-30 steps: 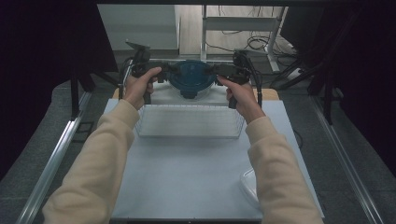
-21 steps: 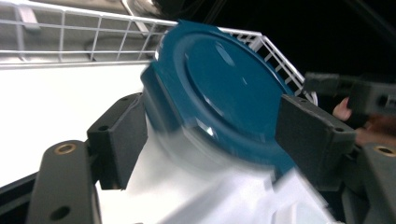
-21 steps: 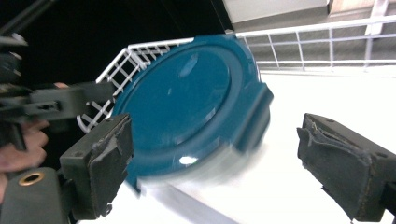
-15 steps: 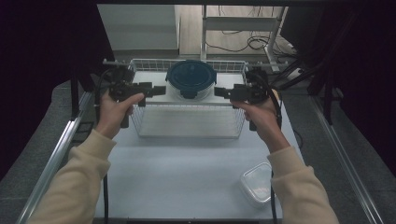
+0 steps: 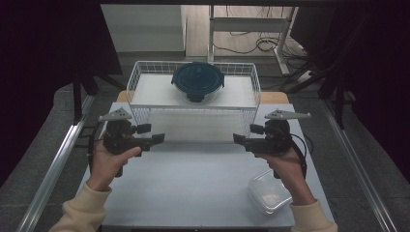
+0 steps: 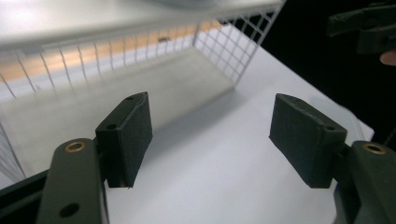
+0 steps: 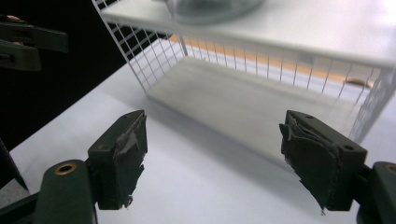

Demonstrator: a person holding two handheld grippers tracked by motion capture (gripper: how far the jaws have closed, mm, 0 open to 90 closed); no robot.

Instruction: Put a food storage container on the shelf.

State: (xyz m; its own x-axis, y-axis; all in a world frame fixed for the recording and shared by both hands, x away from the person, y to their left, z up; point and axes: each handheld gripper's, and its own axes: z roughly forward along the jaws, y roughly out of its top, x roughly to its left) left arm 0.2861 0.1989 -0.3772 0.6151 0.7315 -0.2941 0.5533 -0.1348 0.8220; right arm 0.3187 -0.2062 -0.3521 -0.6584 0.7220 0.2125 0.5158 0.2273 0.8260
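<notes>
A dark blue lidded bowl (image 5: 197,81) stands on the top shelf of a white wire rack (image 5: 145,94) at the back of the table. My left gripper (image 5: 158,139) hovers over the table in front of the rack's left end and points right. Opposite it, my right gripper (image 5: 238,138) sits before the rack's right end and points left. Both are open; their jaws have just been closing a little with nothing between them. The left gripper view has its gripper (image 6: 210,109) over bare tabletop beside the rack (image 6: 140,51). The right gripper (image 7: 215,121) faces the rack's lower shelf (image 7: 252,107).
A clear plastic container (image 5: 268,192) lies on the table by the person's right wrist. The pale table (image 5: 193,183) has metal rails along both sides. The rack's lower shelf is bare. Desk legs and cables lie on the floor behind the rack.
Both grippers left the bowl's sides on the top shelf, moved apart, then came back toward the person and down in front of the rack. The bowl stayed on the shelf.
</notes>
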